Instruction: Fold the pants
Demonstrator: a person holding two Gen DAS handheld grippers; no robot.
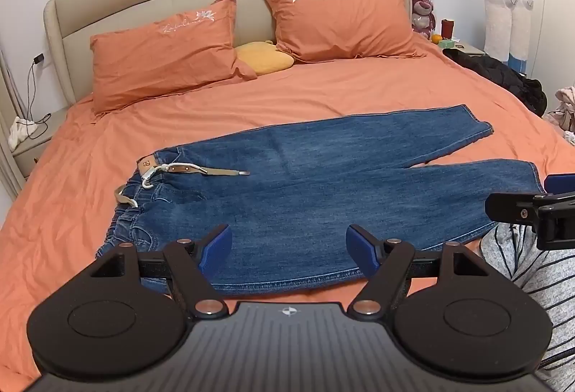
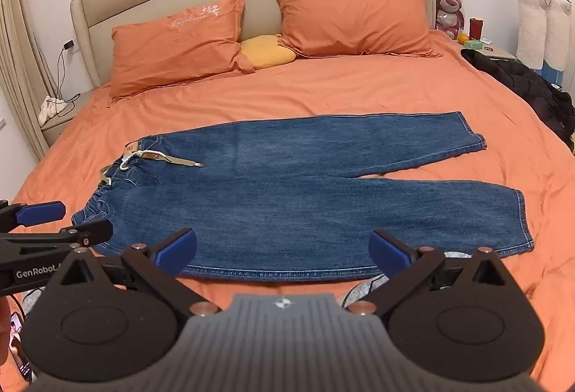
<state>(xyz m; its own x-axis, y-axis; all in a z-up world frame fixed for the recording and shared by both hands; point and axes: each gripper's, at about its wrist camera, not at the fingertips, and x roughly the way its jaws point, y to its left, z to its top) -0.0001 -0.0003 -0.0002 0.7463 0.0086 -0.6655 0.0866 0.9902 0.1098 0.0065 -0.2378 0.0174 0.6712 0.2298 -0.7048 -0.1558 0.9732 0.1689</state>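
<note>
Jeans (image 2: pixel 287 198), one pair, flat on bed (image 2: pixel 323 90) with two pillows (image 2: pixel 179 40)

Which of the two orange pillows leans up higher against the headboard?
The right orange pillow does; the left orange pillow lies lower and flatter.
</note>
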